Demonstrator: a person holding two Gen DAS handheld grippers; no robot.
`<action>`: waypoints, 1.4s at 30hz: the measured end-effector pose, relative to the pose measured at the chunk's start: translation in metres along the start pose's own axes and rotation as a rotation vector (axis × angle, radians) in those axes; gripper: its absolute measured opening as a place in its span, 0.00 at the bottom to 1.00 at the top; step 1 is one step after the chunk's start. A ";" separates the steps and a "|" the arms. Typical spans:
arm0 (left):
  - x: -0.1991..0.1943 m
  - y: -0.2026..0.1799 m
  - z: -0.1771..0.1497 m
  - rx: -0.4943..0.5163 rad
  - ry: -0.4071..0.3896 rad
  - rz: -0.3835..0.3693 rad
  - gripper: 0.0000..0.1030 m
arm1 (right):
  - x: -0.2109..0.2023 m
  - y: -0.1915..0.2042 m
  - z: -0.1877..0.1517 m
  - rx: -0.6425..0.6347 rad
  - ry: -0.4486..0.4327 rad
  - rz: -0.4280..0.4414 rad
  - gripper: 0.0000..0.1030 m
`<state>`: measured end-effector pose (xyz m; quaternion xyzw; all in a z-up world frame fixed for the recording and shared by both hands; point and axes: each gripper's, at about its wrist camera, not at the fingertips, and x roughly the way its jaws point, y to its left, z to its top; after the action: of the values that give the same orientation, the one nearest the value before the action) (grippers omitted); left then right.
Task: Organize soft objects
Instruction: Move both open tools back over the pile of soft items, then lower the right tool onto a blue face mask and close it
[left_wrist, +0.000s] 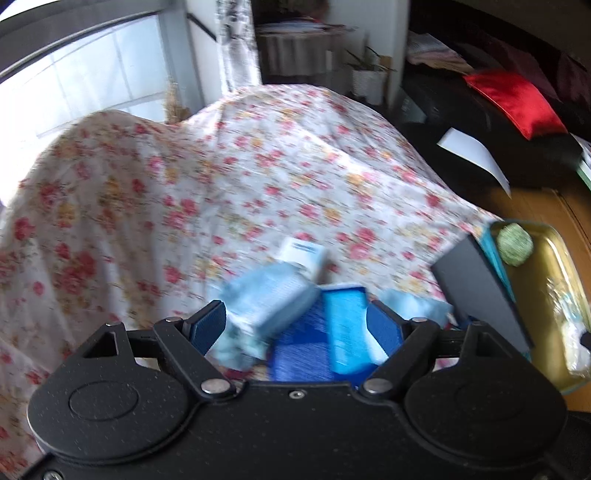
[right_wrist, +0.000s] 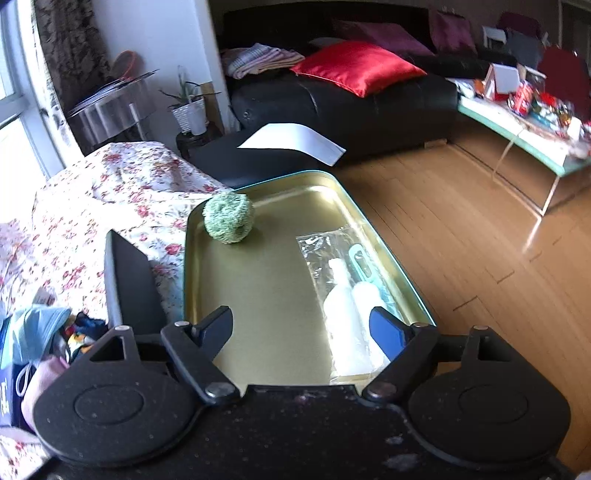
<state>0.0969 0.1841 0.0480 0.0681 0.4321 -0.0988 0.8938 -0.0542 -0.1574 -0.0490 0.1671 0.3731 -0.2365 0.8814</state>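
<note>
Daylight from the window (left_wrist: 74, 85) at upper left overexposes my left view, where motion blur smears the floral cloth (left_wrist: 221, 177). My right view is sharper; fisheye bends the edges.

Gold tray (right_wrist: 258, 295) middle lies bare between green scrubber (right_wrist: 228, 218) and plastic packet (right_wrist: 347, 295).

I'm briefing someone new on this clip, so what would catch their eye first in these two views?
Probably the gold tray, close under the open right gripper, with a green knitted ball in its far corner and a clear bag of white bottles along its right side. Next, the floral sheet filling the left view, and the red cushion on the black sofa behind.
</note>
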 end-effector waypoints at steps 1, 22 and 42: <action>0.000 0.007 0.003 -0.008 -0.008 0.009 0.78 | -0.001 0.003 -0.001 -0.011 -0.002 -0.003 0.79; 0.055 0.101 0.011 -0.027 -0.086 0.046 0.83 | -0.022 0.050 -0.022 -0.140 -0.017 -0.043 0.81; 0.100 0.124 0.012 -0.084 0.020 -0.013 0.83 | -0.065 0.136 -0.069 -0.206 0.029 0.107 0.84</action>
<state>0.1959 0.2899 -0.0183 0.0288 0.4452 -0.0855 0.8909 -0.0604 0.0078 -0.0309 0.0986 0.3989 -0.1470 0.8998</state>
